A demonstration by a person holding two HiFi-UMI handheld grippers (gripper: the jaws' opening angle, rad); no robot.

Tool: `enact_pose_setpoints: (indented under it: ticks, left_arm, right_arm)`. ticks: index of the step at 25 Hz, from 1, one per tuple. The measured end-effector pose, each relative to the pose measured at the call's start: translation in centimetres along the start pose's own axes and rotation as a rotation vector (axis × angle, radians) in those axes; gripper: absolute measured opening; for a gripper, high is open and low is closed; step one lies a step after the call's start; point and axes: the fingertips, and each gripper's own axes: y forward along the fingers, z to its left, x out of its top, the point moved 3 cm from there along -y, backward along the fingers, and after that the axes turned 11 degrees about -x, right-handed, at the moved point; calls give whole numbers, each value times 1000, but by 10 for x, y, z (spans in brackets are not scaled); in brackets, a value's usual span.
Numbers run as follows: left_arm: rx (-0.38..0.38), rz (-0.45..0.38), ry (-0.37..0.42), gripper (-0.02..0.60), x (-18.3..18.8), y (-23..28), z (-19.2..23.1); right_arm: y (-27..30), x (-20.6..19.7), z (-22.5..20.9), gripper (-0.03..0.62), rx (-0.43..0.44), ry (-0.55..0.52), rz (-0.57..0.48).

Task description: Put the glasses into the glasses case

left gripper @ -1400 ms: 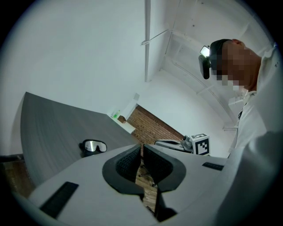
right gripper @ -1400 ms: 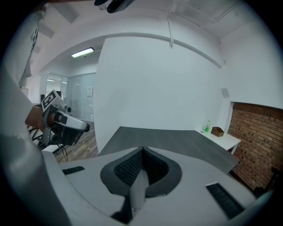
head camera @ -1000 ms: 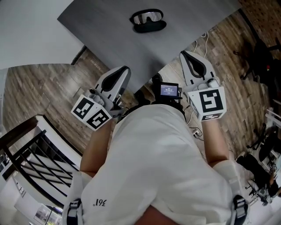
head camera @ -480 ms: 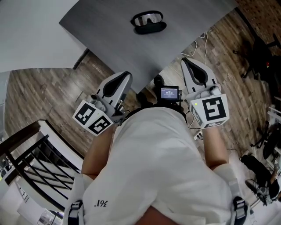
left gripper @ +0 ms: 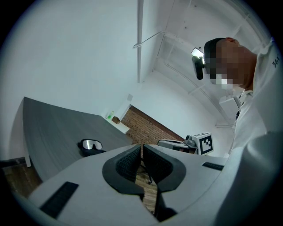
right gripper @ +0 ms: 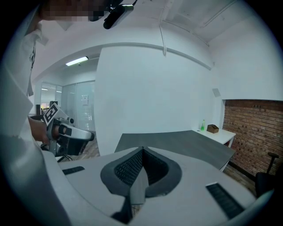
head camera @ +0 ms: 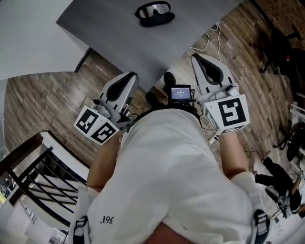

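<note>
On the white shirt [head camera: 167, 162], print [head camera: 108, 219] reads "361°"; glasses [head camera: 153, 8] sit on grey table [head camera: 109, 28].

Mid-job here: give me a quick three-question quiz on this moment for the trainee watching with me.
1. True or false: the left gripper is holding the glasses.
2. Multiple choice: where is the glasses case? A) on the grey table; B) in a drawer; C) on a chair.
3. Fill in the blank: the right gripper has its jaws ____, with nothing between them.

Key: 1 false; 2 A; 3 shut.
</note>
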Motion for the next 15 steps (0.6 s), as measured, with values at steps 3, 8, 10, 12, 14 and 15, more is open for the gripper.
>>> enact_pose_setpoints:
  ticks: [3,8,10,12,14,15]
  left_arm:
    - [-2,7,-2,28,-1,6,3]
    - [-8,8,-2,28,-5,6,6]
    - [-9,6,2,28,-2,-1,2]
    - [-10,8,2,28,1,-8,-1]
    - [-13,10,0,28,2,-8,-3]
    - [-15,10,-1,28,2,-7,-3]
  right_arm:
    - [4,-3,-5,9,-3,0,6]
    - [8,-7,-4,9,-8,-12,5]
    - [5,-1,2,8,-8,-19,1]
    - [2,4,8,8,-8,-25,3]
    - [1,5,9,8,-7,-30,8]
    - [1,5,9,8,-7,-32,11]
